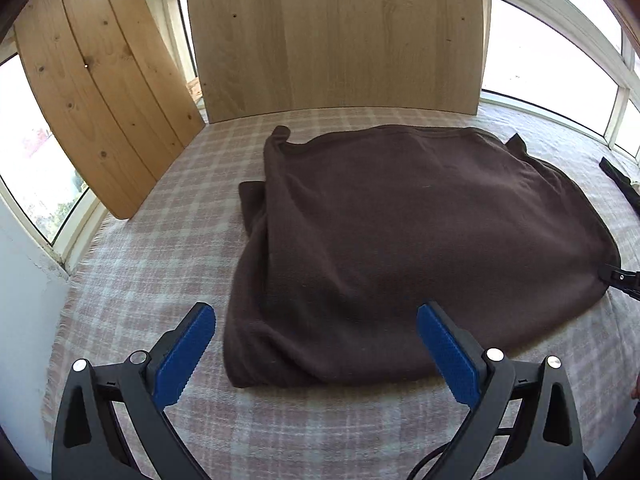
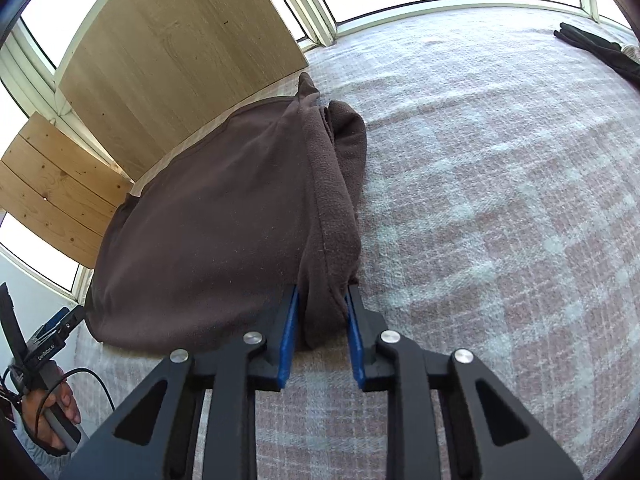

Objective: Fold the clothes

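A dark brown fleece garment [image 1: 400, 240] lies folded on a checked pink-and-white cloth; it also shows in the right wrist view [image 2: 224, 220]. My left gripper [image 1: 316, 316] is open, its blue-padded fingers [image 1: 188, 356] apart, hovering just above the garment's near left corner and holding nothing. My right gripper [image 2: 322, 304] is shut on the garment's bunched right edge; in the left wrist view its tip [image 1: 618, 278] pinches the garment's right corner. The left gripper also shows at the lower left of the right wrist view [image 2: 60, 328].
The checked cloth [image 1: 160, 240] covers the work surface. Two wooden boards [image 1: 336, 36] [image 1: 100, 92] lean at the back against windows. A black item [image 2: 596, 50] lies at the far right. A hand and cable [image 2: 56, 408] are at lower left.
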Demonstrator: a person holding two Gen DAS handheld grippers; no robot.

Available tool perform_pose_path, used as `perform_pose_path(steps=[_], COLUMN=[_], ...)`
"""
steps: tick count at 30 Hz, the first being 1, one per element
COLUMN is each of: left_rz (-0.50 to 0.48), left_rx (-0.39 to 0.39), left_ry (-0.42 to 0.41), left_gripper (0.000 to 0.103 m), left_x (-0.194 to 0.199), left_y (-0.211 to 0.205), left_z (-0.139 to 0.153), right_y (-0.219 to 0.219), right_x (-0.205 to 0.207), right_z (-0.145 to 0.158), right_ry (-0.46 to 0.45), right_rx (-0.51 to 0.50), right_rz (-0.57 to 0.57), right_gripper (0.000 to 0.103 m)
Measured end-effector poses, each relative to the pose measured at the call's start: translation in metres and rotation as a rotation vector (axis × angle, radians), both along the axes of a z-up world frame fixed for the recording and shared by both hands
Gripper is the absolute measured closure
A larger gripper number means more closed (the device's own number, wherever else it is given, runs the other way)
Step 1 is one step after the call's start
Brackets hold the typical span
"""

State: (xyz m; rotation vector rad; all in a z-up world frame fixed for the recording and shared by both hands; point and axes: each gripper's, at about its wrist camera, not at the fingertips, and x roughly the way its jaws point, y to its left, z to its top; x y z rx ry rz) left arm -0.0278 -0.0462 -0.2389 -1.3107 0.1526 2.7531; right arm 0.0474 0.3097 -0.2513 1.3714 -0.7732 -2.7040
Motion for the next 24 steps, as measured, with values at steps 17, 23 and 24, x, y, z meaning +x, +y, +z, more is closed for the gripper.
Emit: perform_pose_path(steps=[17, 23, 24], left_rz=[-0.140, -0.110, -0.094], left_rx=[-0.011, -0.059, -0.082], left_ry=[-0.066, -0.045, -0.037], left_gripper=[0.001, 0.001, 0.001], left_x=[-0.049, -0.038, -0.035], left_y=[0.112, 0.086, 0.078], left_z=[-0.042, -0.020, -0.014], right_y=[0.008, -0.004, -0.007], right_x=[0.006, 0.005, 0.002], right_z=[-0.009, 0.004, 0.006], right_ry=[0.041, 0.056, 0.053], right_rx=[-0.110, -0.055, -0.047], right_rz=[-0.054, -0.035, -0.029], right_gripper=[0.088, 0.089, 0.089])
